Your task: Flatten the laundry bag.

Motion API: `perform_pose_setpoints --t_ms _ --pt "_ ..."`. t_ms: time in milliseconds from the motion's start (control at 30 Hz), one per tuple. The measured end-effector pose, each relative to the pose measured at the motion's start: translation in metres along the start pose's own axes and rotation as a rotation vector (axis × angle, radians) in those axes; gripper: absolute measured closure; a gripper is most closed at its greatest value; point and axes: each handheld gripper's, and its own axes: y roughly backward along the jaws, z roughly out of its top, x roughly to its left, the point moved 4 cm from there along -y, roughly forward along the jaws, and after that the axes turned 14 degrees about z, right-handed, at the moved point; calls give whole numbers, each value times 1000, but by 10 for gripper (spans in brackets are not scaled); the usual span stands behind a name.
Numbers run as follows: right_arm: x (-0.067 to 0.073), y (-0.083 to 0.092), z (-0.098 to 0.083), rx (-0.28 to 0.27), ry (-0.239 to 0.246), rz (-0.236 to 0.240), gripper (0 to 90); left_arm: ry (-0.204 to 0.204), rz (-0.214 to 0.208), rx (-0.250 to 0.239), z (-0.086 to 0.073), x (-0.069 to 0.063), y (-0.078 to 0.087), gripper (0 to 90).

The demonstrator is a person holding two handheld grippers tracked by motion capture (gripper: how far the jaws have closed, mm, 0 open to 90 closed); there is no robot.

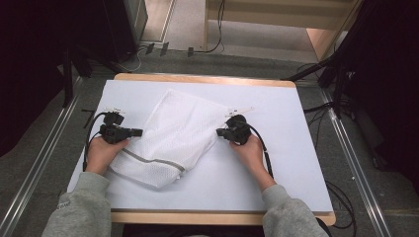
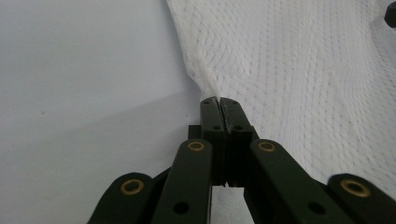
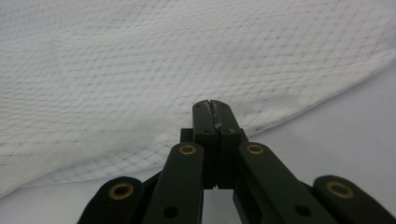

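White mesh cloth [image 1: 173, 136], a sports-jersey sort of fabric with a grey band near its lower hem, lies roughly in the middle of the white-topped table [image 1: 296, 187]. It looks already doubled over into a long slab, and its long axis runs on a slant, from the far right corner down toward the near left, where the grey-banded end points at the person's left sleeve.

Both tools are clamped. The left gripper [image 1: 138, 132] has its jaws closed flat together on the cloth's left edge; in the left gripper view a pinch of mesh is drawn up to the tips of that gripper [image 2: 218, 100]. The right gripper [image 1: 220, 132] is likewise closed on the opposite edge, and in the right gripper view [image 3: 213, 103] the fabric sits right at its tips.

I would judge the folding to be partway: one fold seems made, both edges are taken up, and the next lift or fold is not yet begun. Smoothing and the final folds remain.
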Motion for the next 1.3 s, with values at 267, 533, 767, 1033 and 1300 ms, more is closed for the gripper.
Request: perform_pose_setpoints --t_ms 267,533,767,1033,1300 --pt "27 6 1 -7 46 57 813 0 6 6 -1 1 0 900" --pt "39 -11 -4 21 96 32 523 1 4 10 -2 2 -1 900" --pt "43 -27 -4 32 131 8 547 9 2 11 -2 2 -2 900" --pt "48 -29 -9 17 165 -21 892 6 -4 24 -3 2 -3 900" --pt "40 -26 -2 39 134 -14 900 17 -16 13 -2 1 -2 900"
